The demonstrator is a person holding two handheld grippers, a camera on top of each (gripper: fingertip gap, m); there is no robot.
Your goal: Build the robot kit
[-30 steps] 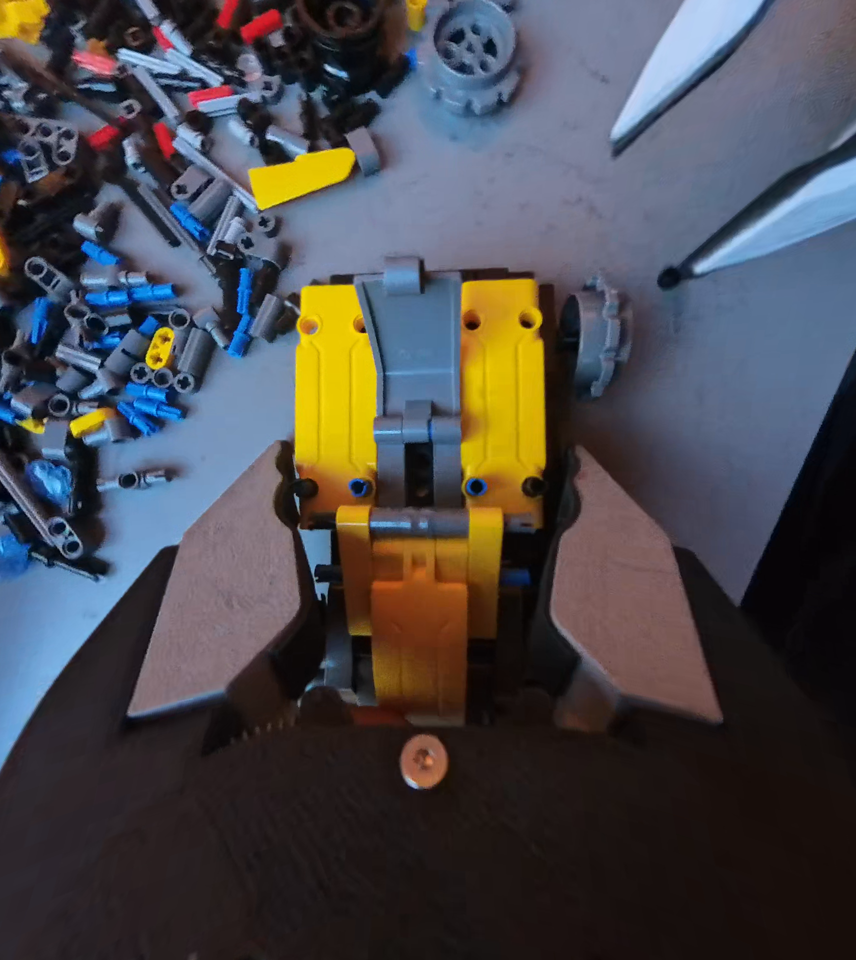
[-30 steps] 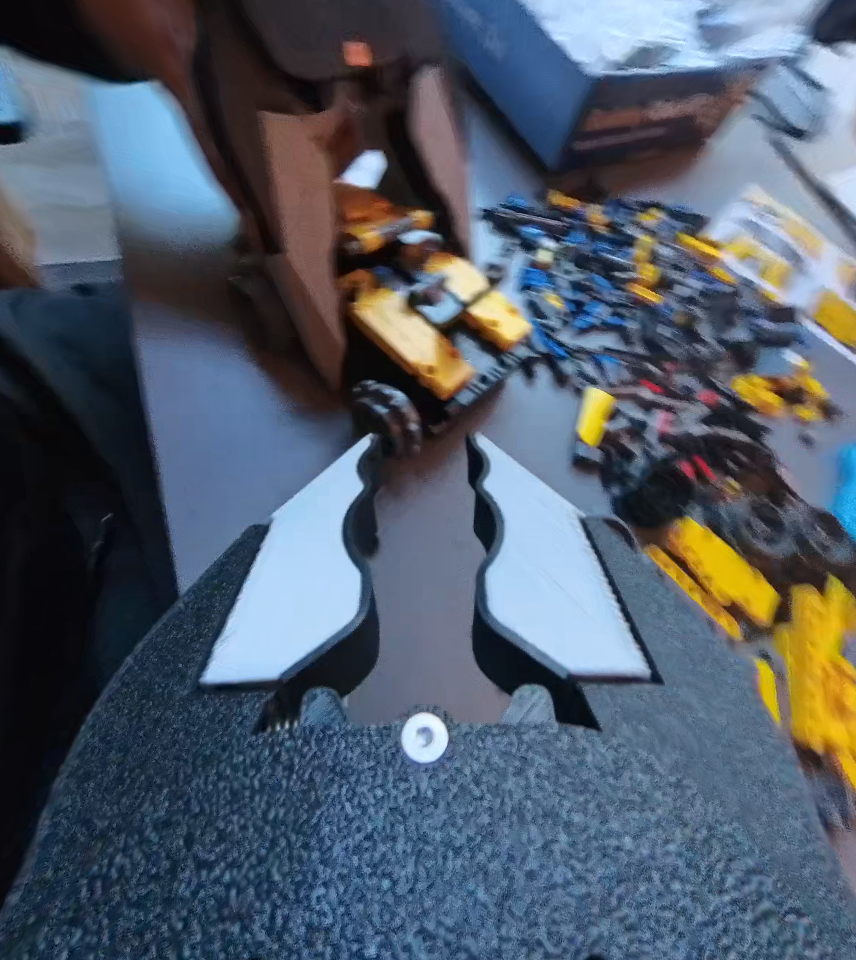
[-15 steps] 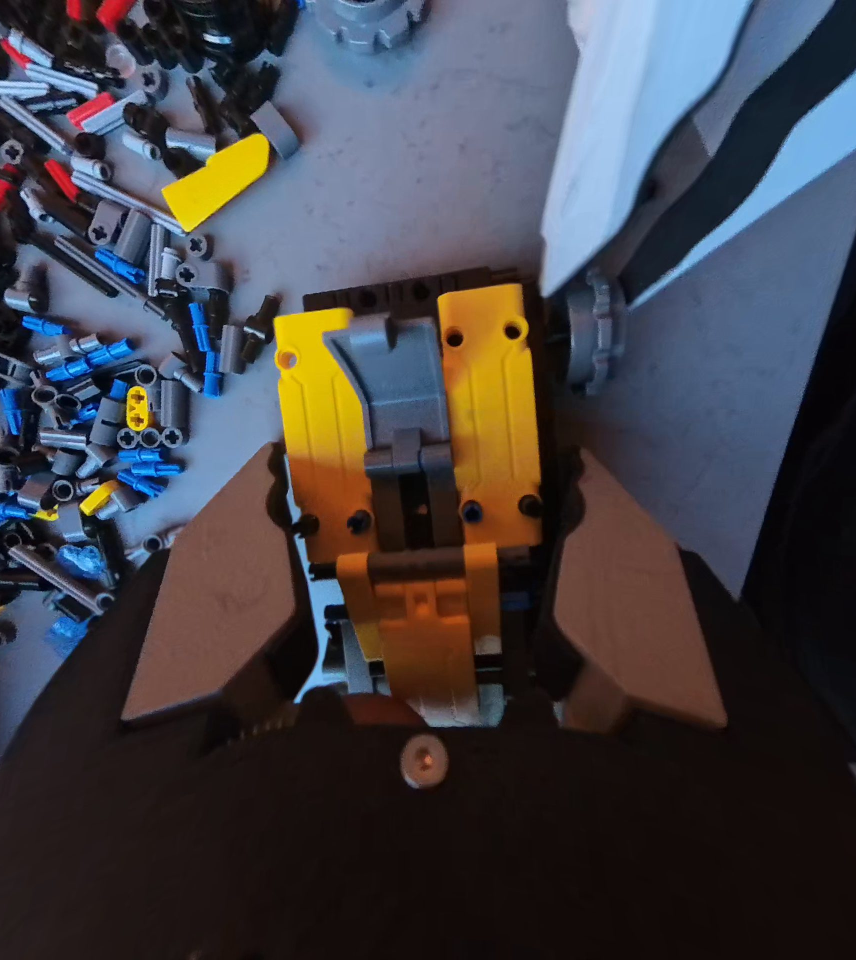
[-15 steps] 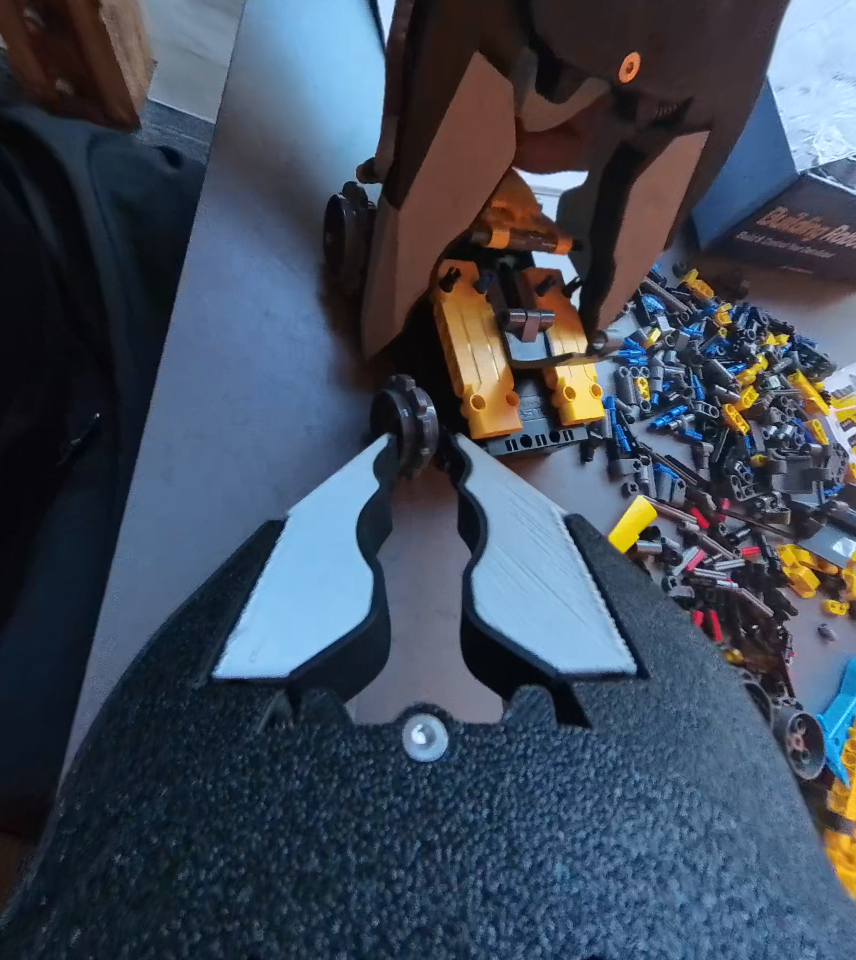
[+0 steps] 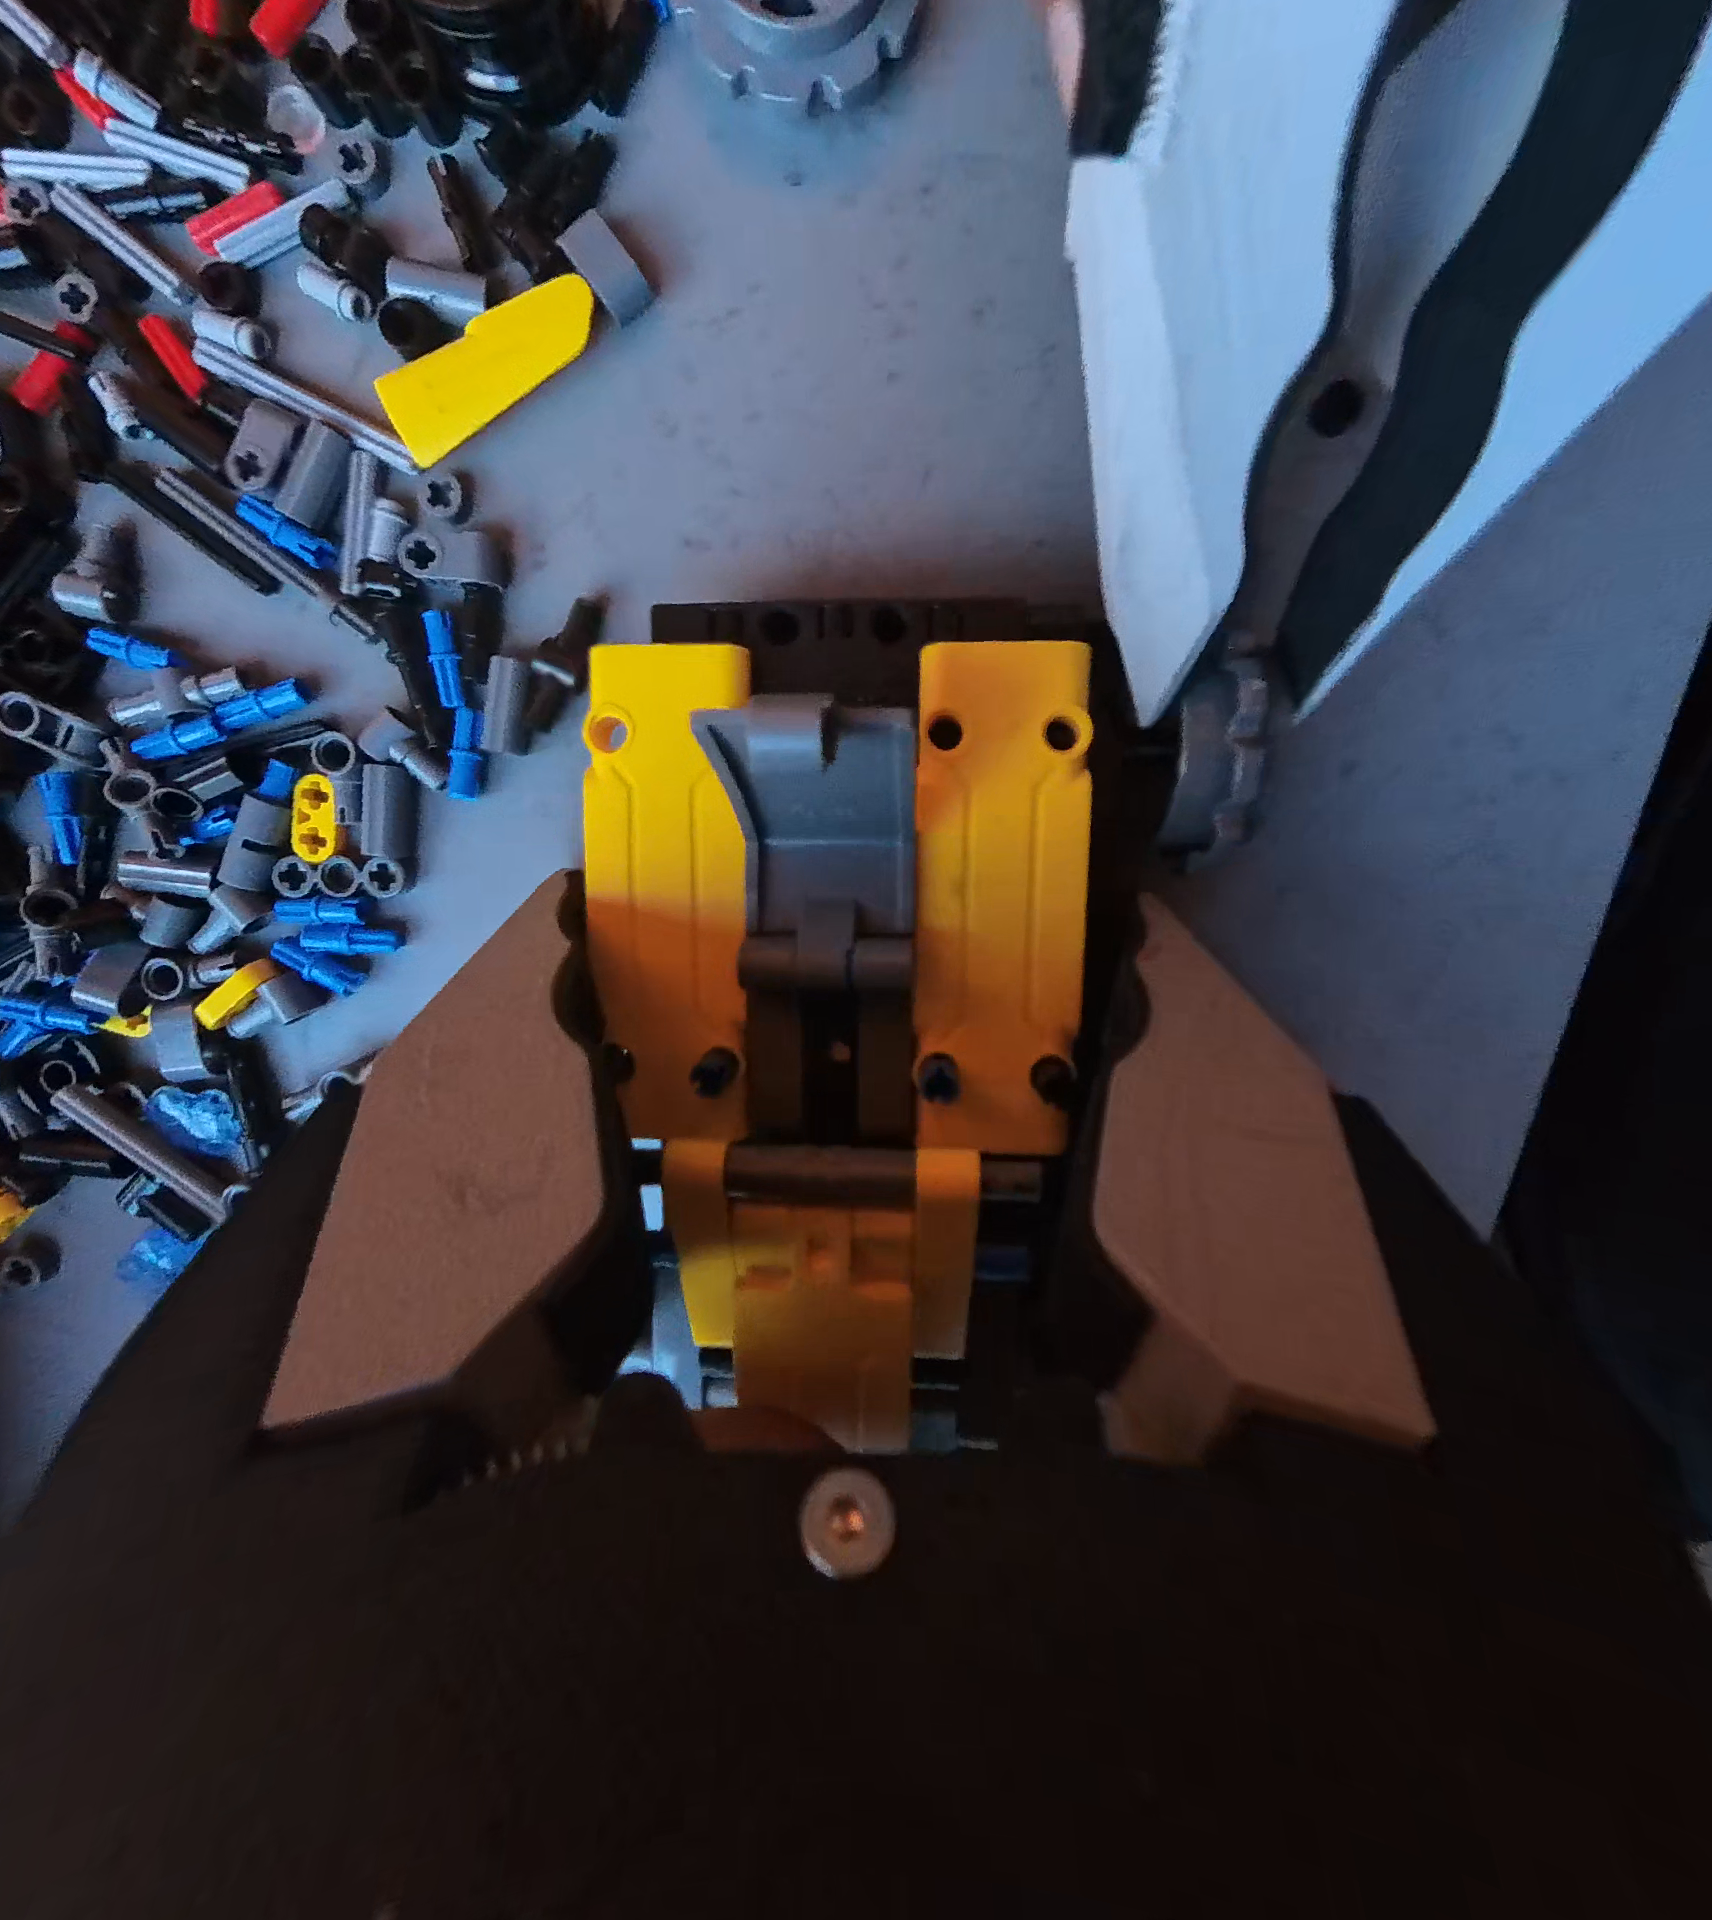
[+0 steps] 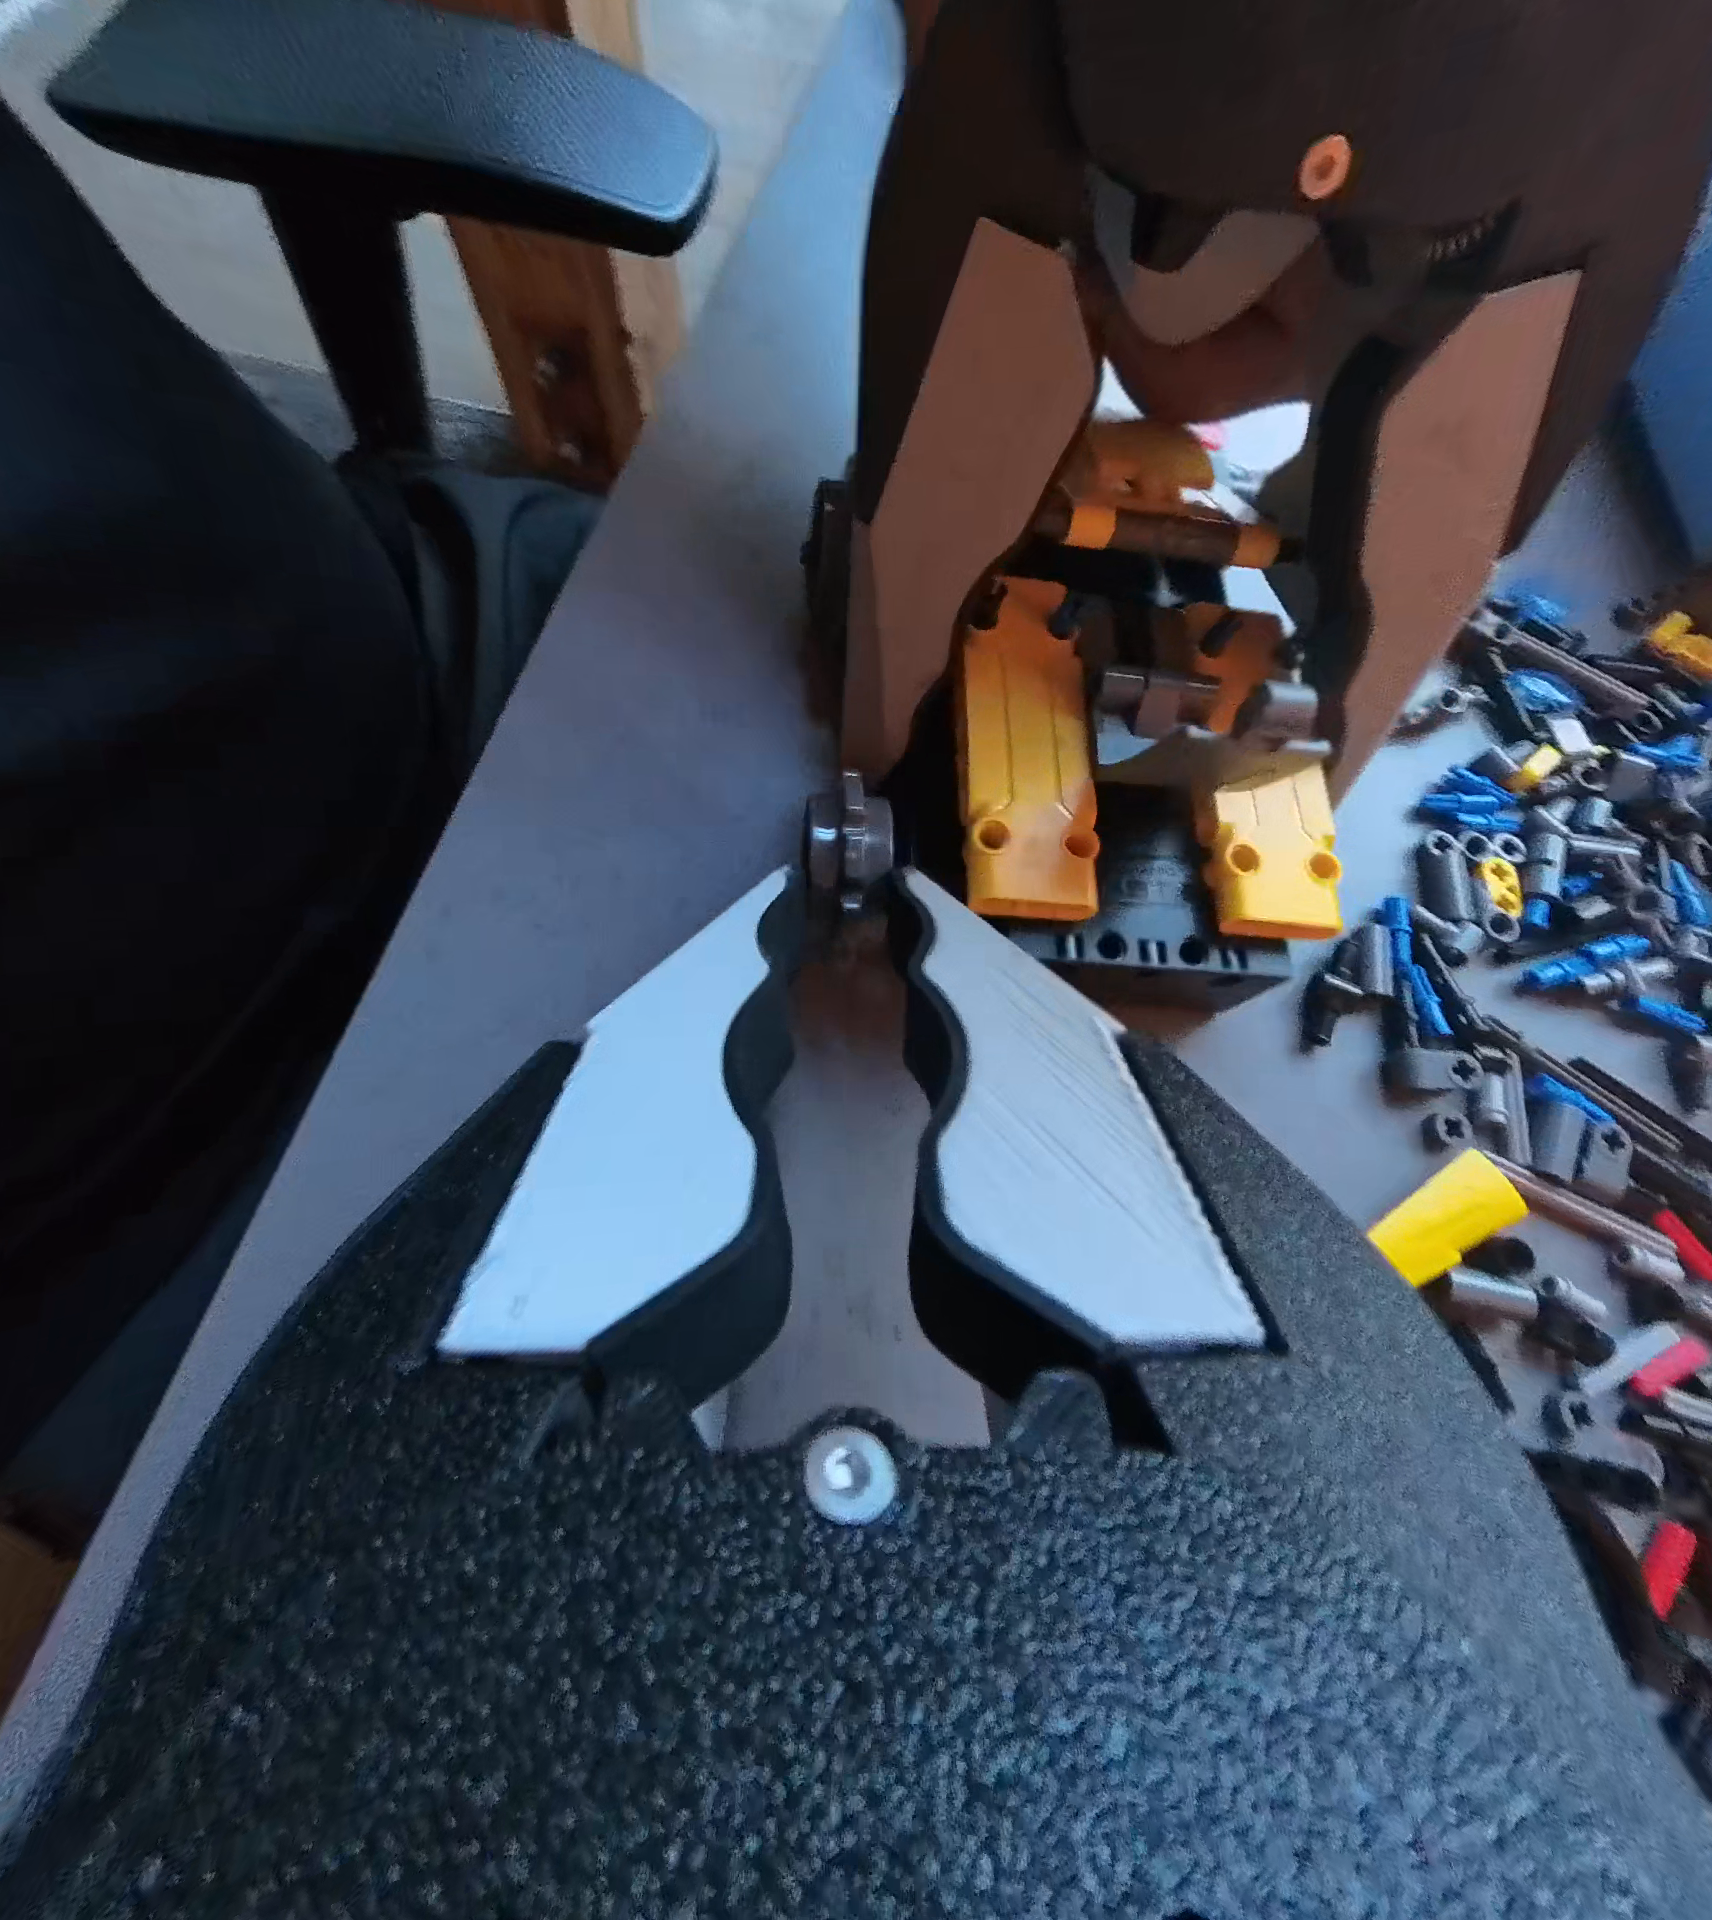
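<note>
The yellow-and-grey brick model (image 5: 836, 914) lies flat on the grey table (image 5: 831, 436), part-built: two yellow panels flank a grey centre piece on a dark frame. A grey toothed wheel (image 5: 1221, 764) sits at the model's 3 o'clock side, seen in the left wrist view.

The left gripper (image 5: 852, 904) has its brown fingers (image 5: 457, 1174) pressed against the model's two long sides, clamping its rear half. The front half juts out past the fingertips toward 12 o'clock.

The right gripper (image 6: 844, 894) comes in from the model's front corner. Its white fingers (image 6: 644, 1153) stand a narrow gap apart, and their tips flank the lower edge of the toothed wheel (image 6: 847, 831). Whether they actually pinch it or only bracket it cannot be told.

In the left wrist view, a heap of loose parts (image 5: 156, 727) spreads from 9 to 11 o'clock of the model: grey, black, blue and red pins and connectors. A loose yellow panel (image 5: 488, 369) lies at its edge, at about 11 o'clock. A pale grey wheel hub (image 5: 795, 42) lies at 12 o'clock by the frame's edge. In the right wrist view, a black chair armrest (image 6: 384, 135) shows beyond the table edge.
</note>
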